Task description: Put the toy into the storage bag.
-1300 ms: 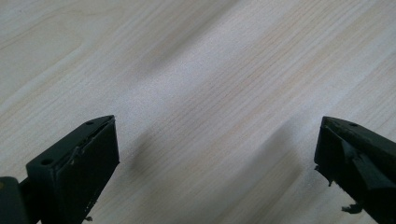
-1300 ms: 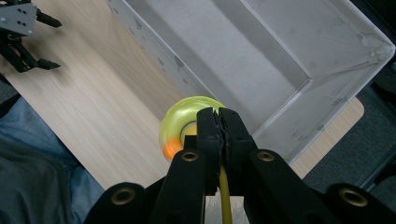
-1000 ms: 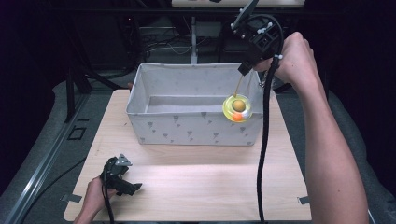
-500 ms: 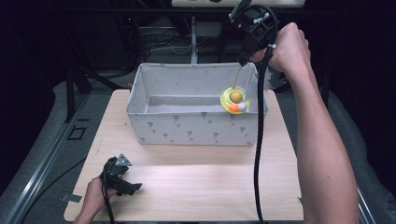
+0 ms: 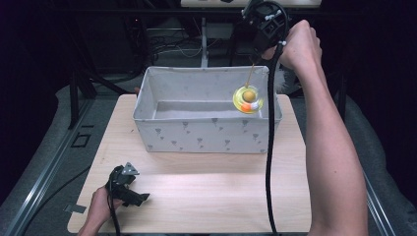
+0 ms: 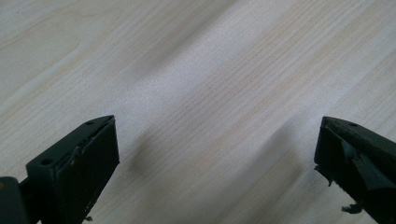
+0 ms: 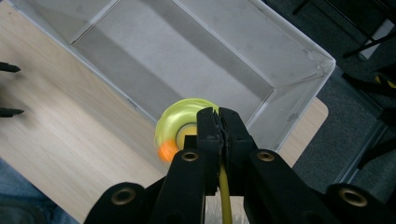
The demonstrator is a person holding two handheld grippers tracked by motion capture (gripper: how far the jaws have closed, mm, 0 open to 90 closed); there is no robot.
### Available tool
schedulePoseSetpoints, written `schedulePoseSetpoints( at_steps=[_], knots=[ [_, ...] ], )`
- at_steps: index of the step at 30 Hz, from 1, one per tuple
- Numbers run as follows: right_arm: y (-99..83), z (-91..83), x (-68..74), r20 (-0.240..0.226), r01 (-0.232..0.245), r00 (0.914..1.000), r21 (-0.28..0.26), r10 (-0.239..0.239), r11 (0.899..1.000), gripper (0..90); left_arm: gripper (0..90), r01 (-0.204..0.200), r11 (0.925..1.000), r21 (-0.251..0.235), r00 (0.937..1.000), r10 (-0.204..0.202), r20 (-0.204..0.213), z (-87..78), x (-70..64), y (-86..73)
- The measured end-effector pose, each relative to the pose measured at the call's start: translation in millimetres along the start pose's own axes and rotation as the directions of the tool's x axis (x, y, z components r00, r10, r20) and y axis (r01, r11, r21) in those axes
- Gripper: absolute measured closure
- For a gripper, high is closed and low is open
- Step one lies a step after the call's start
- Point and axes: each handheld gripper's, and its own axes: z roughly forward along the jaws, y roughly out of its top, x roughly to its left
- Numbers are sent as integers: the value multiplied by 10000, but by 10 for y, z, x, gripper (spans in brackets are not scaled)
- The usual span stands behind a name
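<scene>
Claws: we count two. The right claw [image 7: 219,122] is clamped on a thin yellow stick; the left claw [image 6: 215,163] rests on the surface [image 5: 206,191], jaws wide apart, holding nothing.
Toy: one yellow toy [image 5: 248,99] with an orange ball hangs from the stick over the bin's right end.
Bin: one grey bin [image 5: 206,135] on the surface.
Hard to see: in the right gripper view, we see the jaws cover part of the toy [image 7: 180,123].
</scene>
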Motion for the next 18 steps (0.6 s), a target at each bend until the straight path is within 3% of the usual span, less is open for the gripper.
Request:
schedulePoseSetpoints(
  at_steps=[8, 18],
  knots=[
    [66, 124, -94, 135, -511, 9986, 52, 510, 9987, 883, 1, -45, 10000, 18, 10000, 45, 72, -2, -6, 2],
    [119, 287, -157, 240, -763, 9968, -76, 764, 9971, 882, 1, -47, 10000, -36, 10000, 47, 42, 3, -16, 3]
  ],
)
